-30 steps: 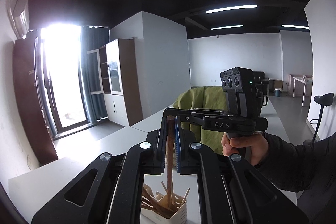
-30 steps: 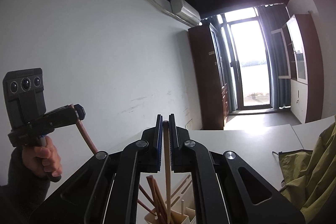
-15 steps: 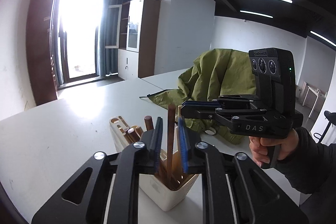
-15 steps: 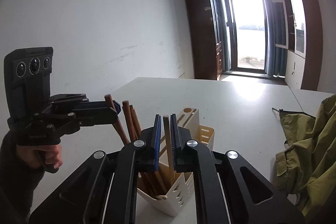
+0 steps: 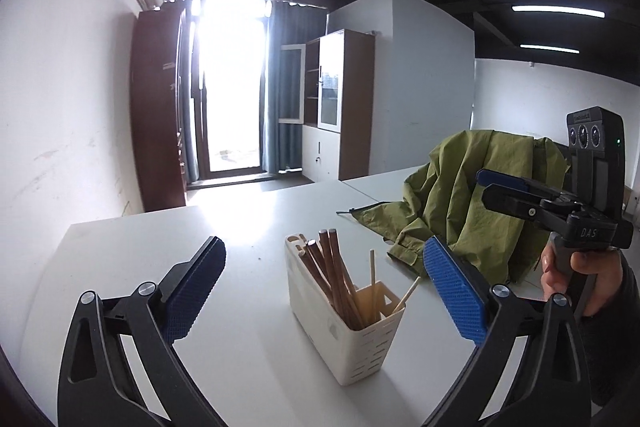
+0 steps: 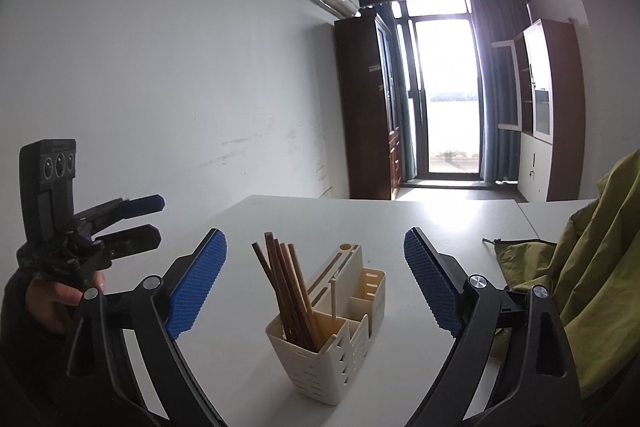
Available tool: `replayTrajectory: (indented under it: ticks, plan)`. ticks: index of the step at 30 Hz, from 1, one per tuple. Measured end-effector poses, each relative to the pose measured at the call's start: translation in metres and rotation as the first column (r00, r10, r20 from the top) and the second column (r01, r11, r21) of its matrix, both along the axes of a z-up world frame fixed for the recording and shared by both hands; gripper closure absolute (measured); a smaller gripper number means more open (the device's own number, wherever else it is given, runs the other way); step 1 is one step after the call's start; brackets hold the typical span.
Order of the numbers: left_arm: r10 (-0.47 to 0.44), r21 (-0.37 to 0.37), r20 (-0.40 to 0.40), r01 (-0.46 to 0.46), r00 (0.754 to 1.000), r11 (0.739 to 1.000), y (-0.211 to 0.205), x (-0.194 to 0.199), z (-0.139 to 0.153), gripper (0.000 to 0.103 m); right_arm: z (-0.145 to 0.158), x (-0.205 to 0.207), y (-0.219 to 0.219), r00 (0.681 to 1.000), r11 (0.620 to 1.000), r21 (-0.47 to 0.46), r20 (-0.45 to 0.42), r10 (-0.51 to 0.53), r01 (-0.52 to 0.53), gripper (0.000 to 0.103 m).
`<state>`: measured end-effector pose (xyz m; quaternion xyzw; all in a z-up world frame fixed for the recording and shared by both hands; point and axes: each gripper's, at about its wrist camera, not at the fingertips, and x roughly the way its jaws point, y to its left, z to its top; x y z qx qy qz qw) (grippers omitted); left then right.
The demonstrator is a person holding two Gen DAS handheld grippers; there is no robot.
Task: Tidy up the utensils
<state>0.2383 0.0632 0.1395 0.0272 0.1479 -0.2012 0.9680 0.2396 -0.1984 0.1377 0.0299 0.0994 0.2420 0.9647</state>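
Note:
A cream slotted utensil holder (image 5: pixel 352 331) stands on the white table (image 5: pixel 120 259). Several brown chopsticks (image 5: pixel 332 279) lean in its near compartment, and pale thin sticks (image 5: pixel 373 283) stand beside them. It also shows in the right wrist view (image 6: pixel 332 355) with the brown chopsticks (image 6: pixel 288 291). My left gripper (image 5: pixel 324 291) is open and empty, just short of the holder. My right gripper (image 6: pixel 316 283) is open and empty, also just short of the holder. The right gripper shows at the right of the left wrist view (image 5: pixel 516 191); the left gripper shows at the left of the right wrist view (image 6: pixel 136 219).
An olive green jacket (image 5: pixel 472 195) lies heaped on the table to the right of the holder, also in the right wrist view (image 6: pixel 592 279). A white wall runs along the table's left side. A glass door and cabinets stand beyond the far edge.
Both grippers have opened and let go of their chopsticks, which now stand in the holder. Both grippers have drawn back from the holder.

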Motion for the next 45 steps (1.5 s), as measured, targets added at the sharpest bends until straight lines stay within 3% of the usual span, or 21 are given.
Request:
replayTrajectory:
  ticks: [4,6,13,16,19,25,33,45]
  plan:
    - [0.173,0.121,0.007,-0.173,0.985,0.977,-0.014,-0.039,-0.021,0.006,-0.012,-0.033,0.006,0.999,0.999,-0.039,-0.045,-0.009,0.007,0.011]
    - [0.233,0.139,-0.011,-0.229,0.972,0.963,-0.016,-0.056,-0.033,0.006,-0.023,-0.049,0.007,0.998,0.999,-0.045,-0.064,-0.018,0.015,0.011]
    - [0.235,0.145,-0.054,-0.225,0.97,0.963,-0.027,-0.119,-0.057,0.006,-0.065,-0.098,0.012,0.991,0.996,-0.076,-0.118,-0.061,0.053,0.011]
    - [0.33,0.187,-0.029,-0.319,0.944,0.929,-0.031,-0.137,-0.063,0.006,-0.071,-0.119,0.014,0.99,0.99,-0.111,-0.105,-0.099,0.088,0.011]
    - [0.312,0.169,-0.052,-0.3,0.949,0.939,-0.033,-0.148,-0.065,0.006,-0.074,-0.136,0.015,0.988,0.983,-0.15,-0.087,-0.125,0.111,0.011]
    - [0.284,0.149,-0.082,-0.27,0.955,0.951,-0.045,-0.165,-0.078,0.006,-0.089,-0.156,0.013,0.984,0.982,-0.139,-0.102,-0.145,0.131,0.011]
    - [0.32,0.165,-0.127,-0.298,0.939,0.94,-0.046,-0.179,-0.094,0.006,-0.107,-0.171,0.009,0.976,0.981,-0.12,-0.137,-0.169,0.153,0.011]
    - [0.342,0.159,-0.138,-0.32,0.93,0.934,-0.046,-0.177,-0.097,0.006,-0.106,-0.175,0.011,0.975,0.976,-0.138,-0.124,-0.186,0.168,0.011]
